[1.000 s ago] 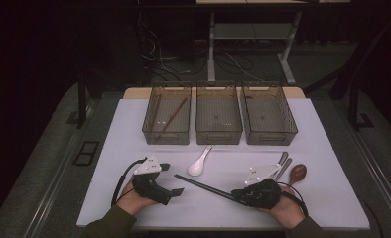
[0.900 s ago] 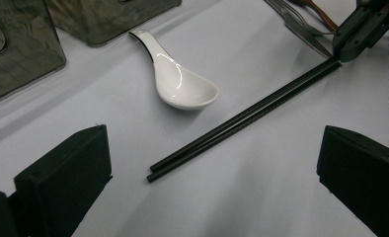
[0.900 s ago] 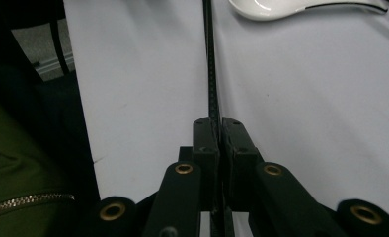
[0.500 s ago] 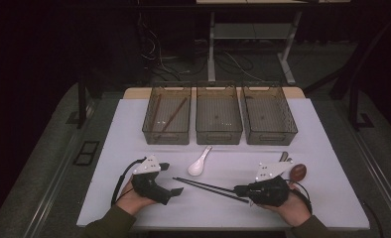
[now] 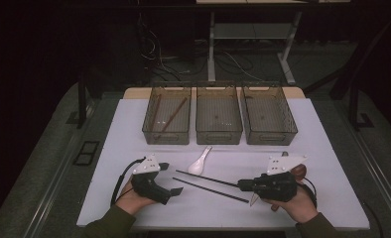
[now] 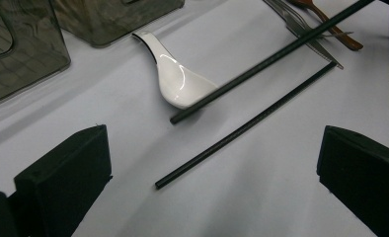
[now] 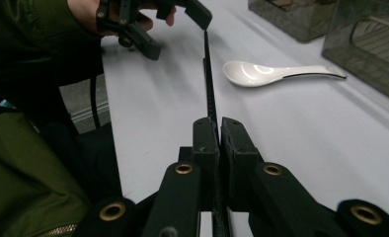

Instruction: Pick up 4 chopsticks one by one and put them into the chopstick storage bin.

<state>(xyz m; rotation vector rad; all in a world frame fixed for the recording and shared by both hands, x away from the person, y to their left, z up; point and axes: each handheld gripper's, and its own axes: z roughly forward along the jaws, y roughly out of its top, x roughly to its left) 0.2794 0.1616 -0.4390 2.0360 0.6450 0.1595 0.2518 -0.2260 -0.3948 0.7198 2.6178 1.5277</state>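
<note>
High view: the right gripper has its jaws clamped on one thin black chopstick, lifted just off the white table. The second black chopstick lies flat beside it.

Left gripper view: the left gripper has its jaws wide apart, holding nothing, with the white ceramic soup spoon ahead.

Right gripper view: the pads are pinched tight on the held chopstick.

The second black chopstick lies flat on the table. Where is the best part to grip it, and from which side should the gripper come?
Probably near one end. The loose black chopstick lies flat on the white table, thin and long, apart from the white spoon. Come from above, jaws straddling it across its length. The open left gripper is nearest its end; the right gripper is shut on the other chopstick.
</note>
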